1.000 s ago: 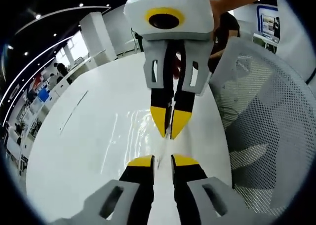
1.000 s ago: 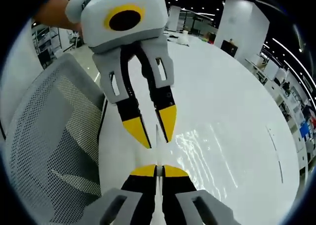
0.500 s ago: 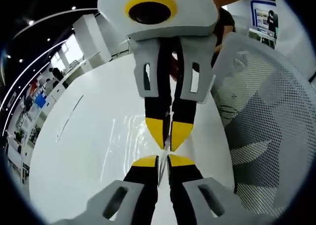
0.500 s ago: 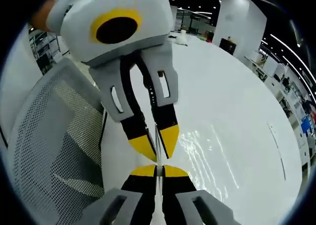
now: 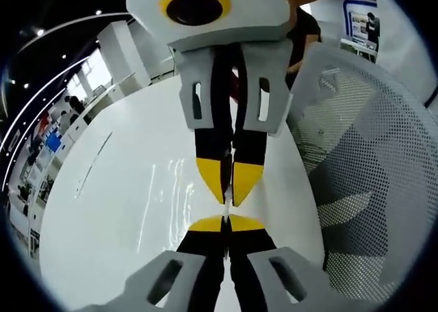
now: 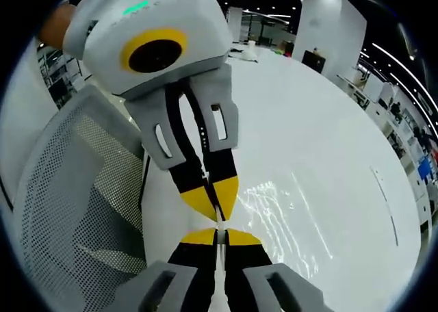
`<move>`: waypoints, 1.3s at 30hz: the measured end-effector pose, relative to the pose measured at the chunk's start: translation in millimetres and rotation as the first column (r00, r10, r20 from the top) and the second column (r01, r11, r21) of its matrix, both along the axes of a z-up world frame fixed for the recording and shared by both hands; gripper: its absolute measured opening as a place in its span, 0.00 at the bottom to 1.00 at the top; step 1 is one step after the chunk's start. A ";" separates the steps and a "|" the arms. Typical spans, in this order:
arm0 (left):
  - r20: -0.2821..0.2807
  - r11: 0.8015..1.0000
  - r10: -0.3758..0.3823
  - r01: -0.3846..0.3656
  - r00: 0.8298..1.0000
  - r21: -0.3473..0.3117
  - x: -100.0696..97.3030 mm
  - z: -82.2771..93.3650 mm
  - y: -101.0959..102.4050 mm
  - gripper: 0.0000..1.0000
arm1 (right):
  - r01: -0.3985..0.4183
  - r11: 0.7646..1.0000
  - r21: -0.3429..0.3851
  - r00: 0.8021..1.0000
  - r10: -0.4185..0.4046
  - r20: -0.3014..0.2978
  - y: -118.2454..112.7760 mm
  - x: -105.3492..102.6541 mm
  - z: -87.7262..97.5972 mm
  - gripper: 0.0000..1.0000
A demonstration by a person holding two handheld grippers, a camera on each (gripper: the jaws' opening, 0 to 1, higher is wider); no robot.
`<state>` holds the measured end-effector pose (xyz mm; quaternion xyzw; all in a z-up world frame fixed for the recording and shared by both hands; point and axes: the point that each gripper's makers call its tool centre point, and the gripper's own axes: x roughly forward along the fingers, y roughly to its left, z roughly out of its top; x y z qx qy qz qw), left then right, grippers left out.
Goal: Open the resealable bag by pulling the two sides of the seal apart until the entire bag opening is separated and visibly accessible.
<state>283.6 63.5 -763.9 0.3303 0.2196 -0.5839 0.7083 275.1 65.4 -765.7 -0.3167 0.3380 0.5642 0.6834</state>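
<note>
Two grippers meet nose to nose over the glossy white desk (image 5: pixel 102 209), and between them stands the thin edge of a clear plastic resealable bag (image 5: pixel 226 219), seen edge-on as a pale sliver.

In the left gripper view, the left gripper (image 5: pixel 225 224) has its yellow-tipped black fingers (image 5: pixel 205 224) drawn together, pinching that sliver of bag film. Directly opposite, coming down from the top, the right gripper (image 5: pixel 228 185) has its own yellow tips nearly closed on the same strip, almost touching the left gripper's tips.

Switch to the right gripper view: the right gripper (image 6: pixel 217 237) is clamped narrow on the bag's edge (image 6: pixel 217 257), the film running up the slit between its fingers (image 6: pixel 241 238). The left gripper (image 6: pixel 213 204) reaches in from above, its tips pressed together on the film just beyond.

The bag's clear body spreads away across the desk as shiny ripples (image 6: pixel 274 213). A white mesh-backed chair (image 5: pixel 363 175) stands by the desk's near edge.
</note>
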 end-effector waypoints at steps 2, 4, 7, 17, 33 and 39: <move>-0.003 1.000 0.006 -0.006 1.000 -0.002 0.6 0.3 -0.1 0.00 | 0.004 1.000 -0.001 1.000 -0.004 -0.001 -3.2 0.6 0.1 0.00; -0.005 1.000 0.009 -0.009 1.000 -0.002 1.5 0.2 0.4 0.00 | 0.007 1.000 -0.006 1.000 -0.006 0.002 -8.2 1.1 -0.4 0.00; -0.005 1.000 0.010 -0.010 1.000 0.000 2.5 0.6 0.8 0.00 | 0.012 1.000 -0.012 1.000 -0.012 0.004 -14.9 2.0 -0.8 0.00; -0.001 1.000 0.027 -0.027 1.000 0.003 6.4 -1.2 8.4 0.00 | 0.043 0.998 -0.046 0.999 -0.043 0.007 -42.9 3.2 -4.1 0.00; -0.012 1.000 0.018 -0.018 1.000 0.016 4.2 -4.1 7.9 0.00 | 0.084 0.991 -0.102 0.996 -0.084 0.002 -86.1 5.0 -12.6 0.00; -0.023 0.999 0.028 -0.028 0.999 0.016 5.4 -7.3 11.7 0.00 | 0.100 0.989 -0.110 0.995 -0.101 -0.004 -94.2 5.7 -16.9 0.00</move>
